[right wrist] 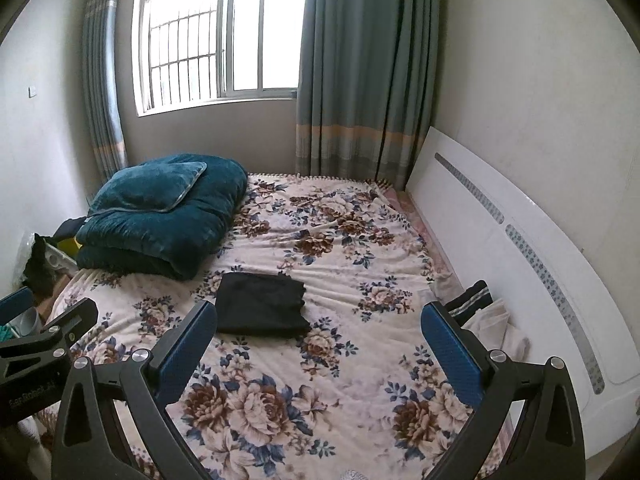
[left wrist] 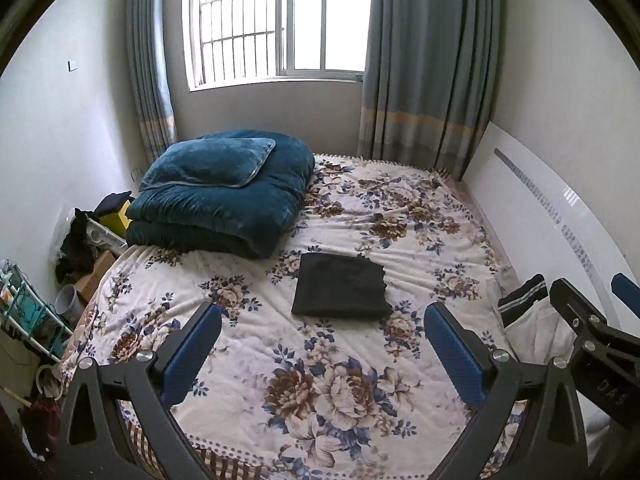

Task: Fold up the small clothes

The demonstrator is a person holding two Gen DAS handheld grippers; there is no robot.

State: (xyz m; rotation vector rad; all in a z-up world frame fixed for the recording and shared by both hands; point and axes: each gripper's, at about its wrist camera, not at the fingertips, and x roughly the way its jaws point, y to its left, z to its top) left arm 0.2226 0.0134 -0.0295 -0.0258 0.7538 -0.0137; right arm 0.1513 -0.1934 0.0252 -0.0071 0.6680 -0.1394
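Note:
A dark garment (left wrist: 341,286) (right wrist: 262,303), folded into a neat rectangle, lies on the floral bedspread (left wrist: 320,380) (right wrist: 320,380) near the middle of the bed. A small heap of white cloth with a dark striped piece (left wrist: 528,314) (right wrist: 486,312) sits at the bed's right edge by the headboard. My left gripper (left wrist: 322,344) hovers open above the near part of the bed, nothing between its blue pads. My right gripper (right wrist: 318,340) is open too and holds nothing; in the left wrist view it shows at the right (left wrist: 592,296), close to the white heap.
A folded teal quilt with a pillow on top (left wrist: 224,192) (right wrist: 160,212) fills the far left corner of the bed. The white headboard (left wrist: 532,204) (right wrist: 520,240) runs along the right. Boxes, a rack and clutter (left wrist: 80,256) crowd the floor at left. Window and curtains stand behind.

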